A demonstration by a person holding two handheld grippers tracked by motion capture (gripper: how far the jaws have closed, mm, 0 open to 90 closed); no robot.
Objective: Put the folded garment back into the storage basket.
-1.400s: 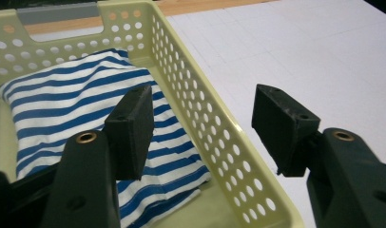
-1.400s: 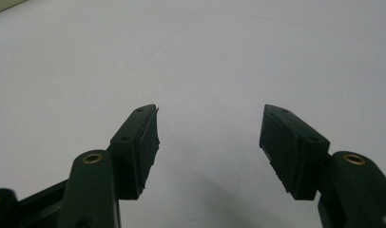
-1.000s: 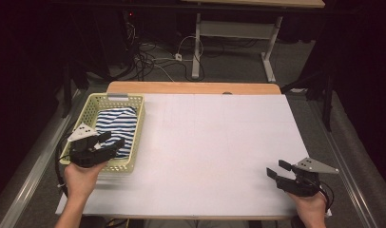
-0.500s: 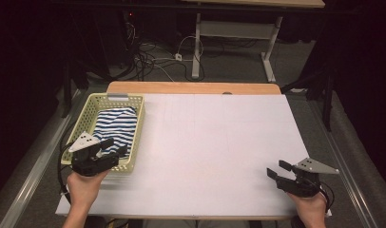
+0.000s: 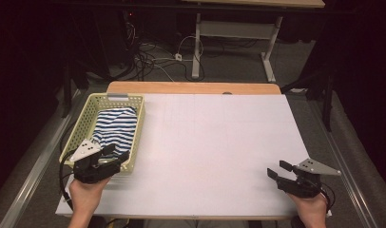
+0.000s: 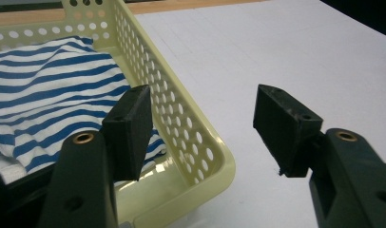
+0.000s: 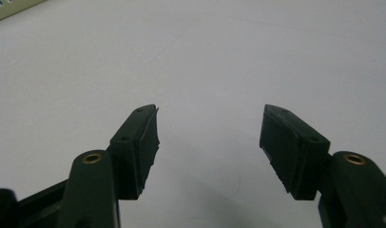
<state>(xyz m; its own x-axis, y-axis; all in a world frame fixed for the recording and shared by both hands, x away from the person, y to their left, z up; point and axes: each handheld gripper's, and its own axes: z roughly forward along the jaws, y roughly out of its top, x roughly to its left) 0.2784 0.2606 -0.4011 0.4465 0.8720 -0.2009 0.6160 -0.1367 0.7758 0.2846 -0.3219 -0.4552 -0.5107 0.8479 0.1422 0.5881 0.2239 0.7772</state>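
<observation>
1. Blue-and-white striped cloth (image 5: 116, 129) lying crumpled inside the pale yellow perforated basket (image 5: 139, 124), filling most of its floor; in the left gripper view seen as striped folds (image 6: 48, 80) behind the basket's holed wall (image 6: 181, 118).
2. Basket standing on the left part of the white table (image 5: 215, 142), its long side running away from the person, near corner just in front of the left hand.
3. Left hand-held gripper (image 5: 119, 154) poised over the basket's near right corner, jaws spread wide, nothing between the pads; in the left gripper view (image 6: 203, 128) one jaw over the cloth inside the basket, the other out over bare table, the basket wall between them, untouched.
4. Right hand-held gripper (image 5: 276, 170) low at the table's near right edge, well apart from the basket, jaws spread, empty; in the right gripper view (image 7: 209, 137) pointing across bare white table.
5. Cables on the grey floor beyond the table's far wooden edge.
</observation>
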